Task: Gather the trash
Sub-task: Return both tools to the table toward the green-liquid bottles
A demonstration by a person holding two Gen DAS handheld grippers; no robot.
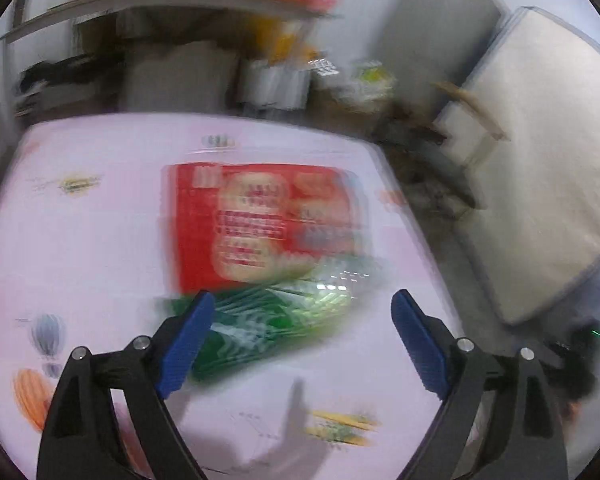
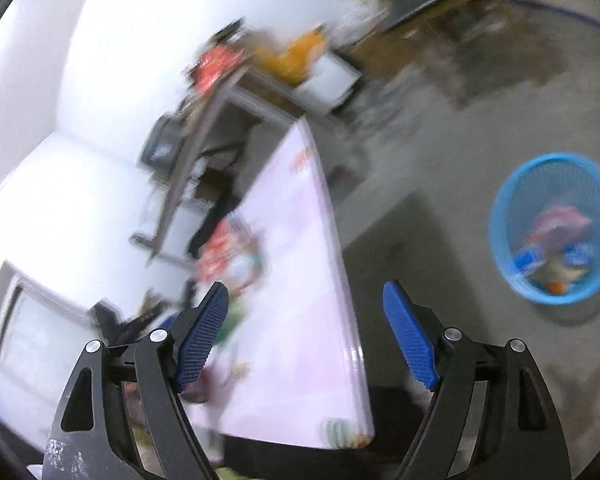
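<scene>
Green wrapper (image 1: 276,320) lies on table (image 1: 100,240) just ahead of left gripper (image 1: 302,312), fingers spread, long axis running across the gap. Right gripper (image 2: 306,312) also spread & empty, aimed twd floor nr blue basket (image 2: 500,216).

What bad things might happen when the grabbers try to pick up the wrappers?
The green wrapper lies partly over the red packet, so the open left gripper might drag both or pinch only a corner. The blue basket stands on the floor, apart from the table, so trash could drop on the way.
</scene>
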